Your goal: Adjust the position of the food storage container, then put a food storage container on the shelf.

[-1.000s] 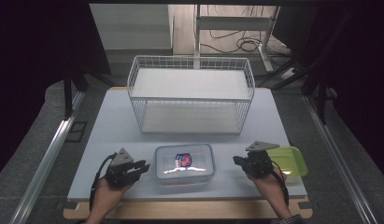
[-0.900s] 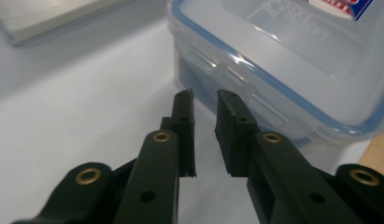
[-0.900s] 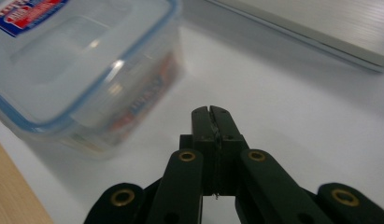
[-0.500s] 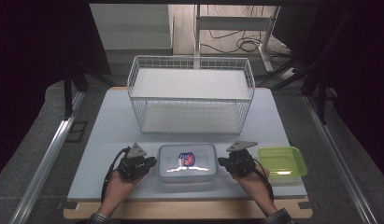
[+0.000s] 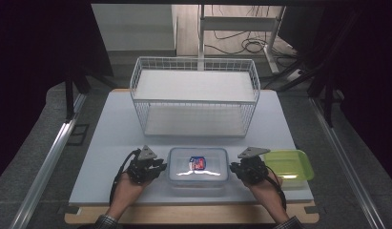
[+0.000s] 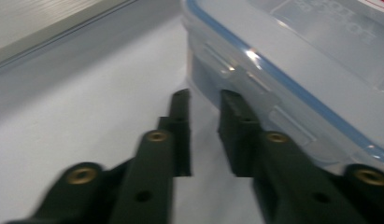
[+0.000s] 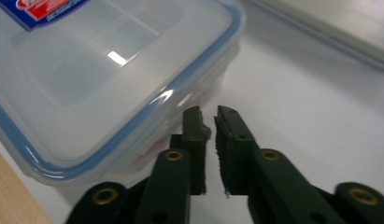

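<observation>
A clear plastic container (image 5: 198, 164) with a blue-sealed lid and a red and blue label lies at the front middle of the white table (image 5: 112, 138). My left gripper (image 5: 162, 167) sits at its left end and my right gripper (image 5: 233, 168) at its right end. In the left gripper view the jaws (image 6: 204, 100) stand slightly apart beside the container's side latch (image 6: 236, 70), with bare table between them. In the right gripper view the jaws (image 7: 208, 114) show a narrow gap at the container's edge (image 7: 101, 70). Both pairs of jaws have just been opening, and nothing is between them.
A white wire basket (image 5: 196, 102) with a shelf stands at the back of the table. A green plastic container (image 5: 289, 164) lies just right of my right hand. Dark frame rails run along both sides of the table.
Both hands have moved inward to the ends of the clear container, the left one rightward and the right one leftward. The container has stayed in place.
</observation>
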